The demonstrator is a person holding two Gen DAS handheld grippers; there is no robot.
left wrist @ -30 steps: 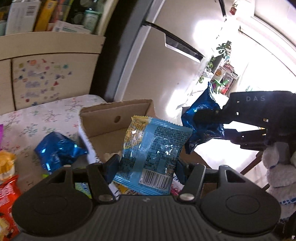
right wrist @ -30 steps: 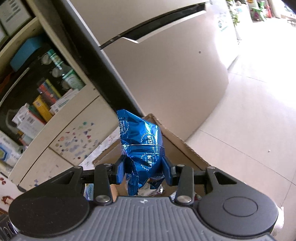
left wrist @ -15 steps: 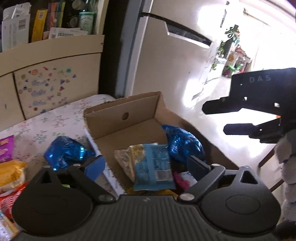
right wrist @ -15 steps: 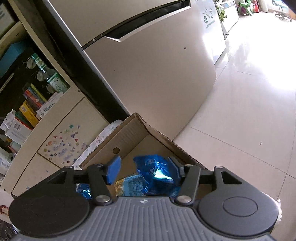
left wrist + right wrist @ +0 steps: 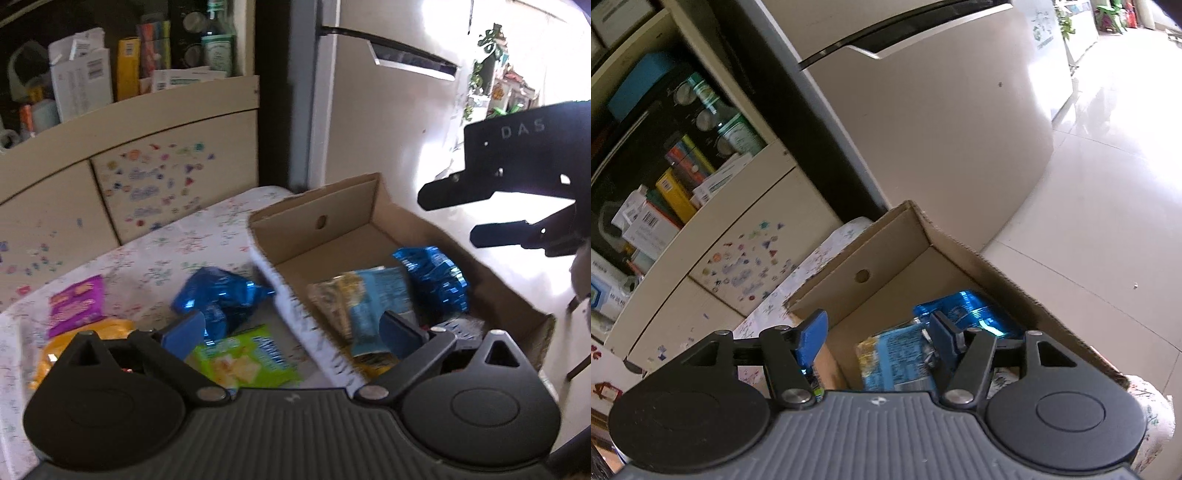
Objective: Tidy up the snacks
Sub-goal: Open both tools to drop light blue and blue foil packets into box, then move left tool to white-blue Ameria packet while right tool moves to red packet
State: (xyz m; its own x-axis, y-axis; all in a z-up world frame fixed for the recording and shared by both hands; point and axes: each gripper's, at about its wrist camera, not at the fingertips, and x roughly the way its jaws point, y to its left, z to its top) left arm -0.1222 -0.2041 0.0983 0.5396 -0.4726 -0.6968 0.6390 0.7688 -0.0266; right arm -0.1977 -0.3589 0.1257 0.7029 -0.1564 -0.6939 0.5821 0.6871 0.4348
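I see both my left gripper (image 5: pixel 291 334) and right gripper (image 5: pixel 877 334) spread wide, grasping nothing; the light-blue packet (image 5: pixel 373 302) and blue foil bag (image 5: pixel 434 282) lie beyond them in the cardboard box (image 5: pixel 347 206).

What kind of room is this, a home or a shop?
Most likely a home kitchen or dining area: a tall refrigerator stands beside a sticker-covered cabinet with shelves crammed with boxes and bottles, and snack packets lie on a floral tablecloth beside a cardboard box.

Daylight glared off the glossy pale tiled floor (image 5: pixel 1108 166) to my right; fisheye edges curved, snacks blurred.
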